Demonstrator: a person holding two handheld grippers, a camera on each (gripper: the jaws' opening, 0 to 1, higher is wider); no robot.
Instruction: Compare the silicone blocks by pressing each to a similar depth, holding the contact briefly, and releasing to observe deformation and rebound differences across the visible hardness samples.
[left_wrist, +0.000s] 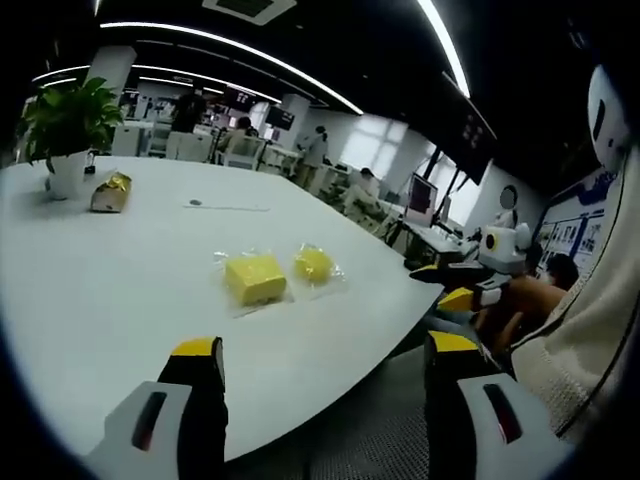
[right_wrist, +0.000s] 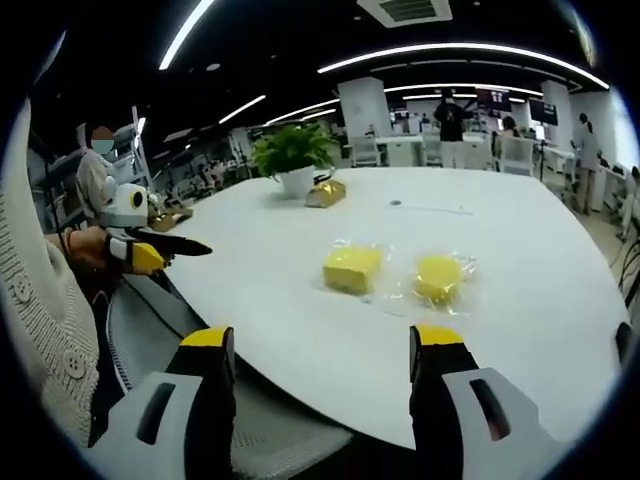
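Observation:
Two yellow silicone blocks lie in clear wrappers on the white table (left_wrist: 110, 290) (right_wrist: 545, 270), near its curved edge. One is a square block (left_wrist: 255, 278) (right_wrist: 352, 268), the other a smaller round block (left_wrist: 313, 264) (right_wrist: 438, 277), side by side and apart. My left gripper (left_wrist: 323, 350) is open, short of the table edge and well back from both blocks. My right gripper (right_wrist: 322, 340) is also open, off the edge, with nothing between its jaws. Each gripper appears in the other's view, held in a hand: the right gripper (left_wrist: 462, 288) and the left gripper (right_wrist: 150, 250).
A potted plant (left_wrist: 68, 125) (right_wrist: 293, 152) and a gold packet (left_wrist: 110, 192) (right_wrist: 326, 193) stand at the far end of the table. A thin pen-like item (left_wrist: 225, 207) lies mid-table. Office desks and people fill the background.

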